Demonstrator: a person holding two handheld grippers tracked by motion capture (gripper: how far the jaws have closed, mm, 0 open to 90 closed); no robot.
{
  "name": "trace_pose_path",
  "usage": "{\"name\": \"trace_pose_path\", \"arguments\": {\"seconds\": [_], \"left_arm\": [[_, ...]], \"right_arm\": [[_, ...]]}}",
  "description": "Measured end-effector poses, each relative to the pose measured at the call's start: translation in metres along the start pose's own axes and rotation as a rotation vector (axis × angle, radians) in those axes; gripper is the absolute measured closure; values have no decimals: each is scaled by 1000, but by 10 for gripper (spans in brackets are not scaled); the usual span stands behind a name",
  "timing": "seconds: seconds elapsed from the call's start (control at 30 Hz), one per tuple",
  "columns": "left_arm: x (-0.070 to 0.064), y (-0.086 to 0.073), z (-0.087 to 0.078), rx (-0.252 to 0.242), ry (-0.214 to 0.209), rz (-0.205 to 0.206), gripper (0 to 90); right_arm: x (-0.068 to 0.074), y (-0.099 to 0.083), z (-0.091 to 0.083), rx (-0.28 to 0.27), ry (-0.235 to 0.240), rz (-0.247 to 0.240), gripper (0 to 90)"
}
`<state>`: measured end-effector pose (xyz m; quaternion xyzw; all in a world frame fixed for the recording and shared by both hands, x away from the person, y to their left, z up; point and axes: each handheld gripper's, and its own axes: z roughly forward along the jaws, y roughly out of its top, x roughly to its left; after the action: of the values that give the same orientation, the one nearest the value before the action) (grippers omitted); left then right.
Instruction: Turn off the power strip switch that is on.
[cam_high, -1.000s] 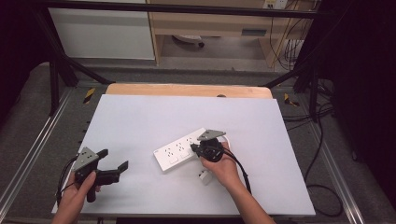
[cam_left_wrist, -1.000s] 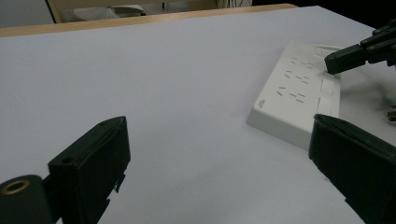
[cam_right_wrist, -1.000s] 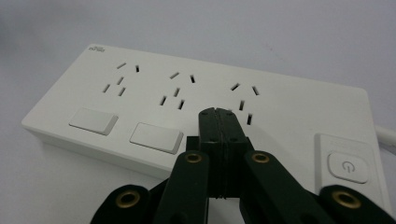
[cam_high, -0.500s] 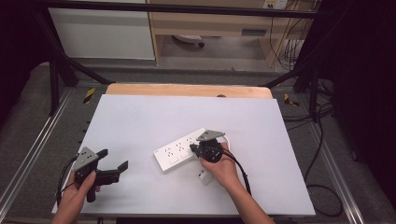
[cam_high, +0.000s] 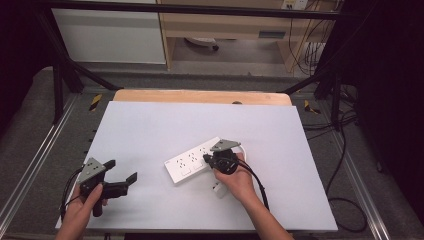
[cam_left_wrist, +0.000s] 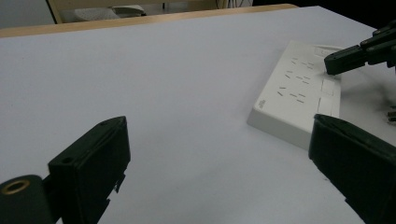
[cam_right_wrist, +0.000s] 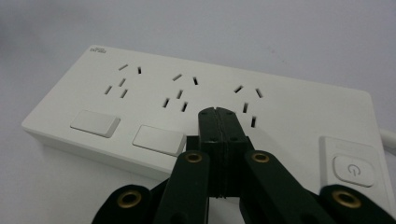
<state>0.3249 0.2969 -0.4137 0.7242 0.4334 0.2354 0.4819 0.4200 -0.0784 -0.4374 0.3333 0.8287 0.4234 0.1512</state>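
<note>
Here the right gripper (cam_right_wrist: 218, 112) has its 2 jaws pressed flat together with nothing between them, their joined tip resting on or just above the top face of the white power strip (cam_high: 200, 159); from the right gripper view I cannot quite tell whether it touches. The strip lies flat on the white table (cam_high: 150, 125), a little right of its middle, angled with its far end toward the right; it carries 3 socket groups, 2 rocker switches (cam_right_wrist: 95, 123) along the near edge and a round power button (cam_right_wrist: 354, 170) at the end nearest the lead. The closed tip sits by the 3rd socket group, between the second rocker and the power button, so the work in hand looks like pressing a control on the strip.

The left gripper (cam_high: 116, 179) hangs near the table's left front corner, well apart from the strip, jaws spread wide and empty; the left gripper view looks across bare table at the strip's end.

The risks, as I judge them: nothing steadies the strip, so a push with any sideways lean could slide or swivel it on the smooth top; the tip is broad beside those controls and could land on the casing or a socket slot instead of the switch meant. A small white object (cam_high: 218, 188) beside the right hand (cam_high: 239, 181) could also get knocked.
</note>
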Motion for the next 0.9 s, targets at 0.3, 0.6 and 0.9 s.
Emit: {"name": "trace_pose_path", "arguments": {"seconds": [0.3, 0.6, 0.9], "left_arm": [[0, 0, 0, 1, 0, 2, 53], [0, 0, 0, -3, -1, 1, 53], [0, 0, 0, -6, -2, 3, 53]], "right_arm": [[1, -1, 2, 10, 1, -5, 900], [1, 0, 2, 11, 2, -4, 900], [-1, 0, 0, 5, 12, 8, 900]]}}
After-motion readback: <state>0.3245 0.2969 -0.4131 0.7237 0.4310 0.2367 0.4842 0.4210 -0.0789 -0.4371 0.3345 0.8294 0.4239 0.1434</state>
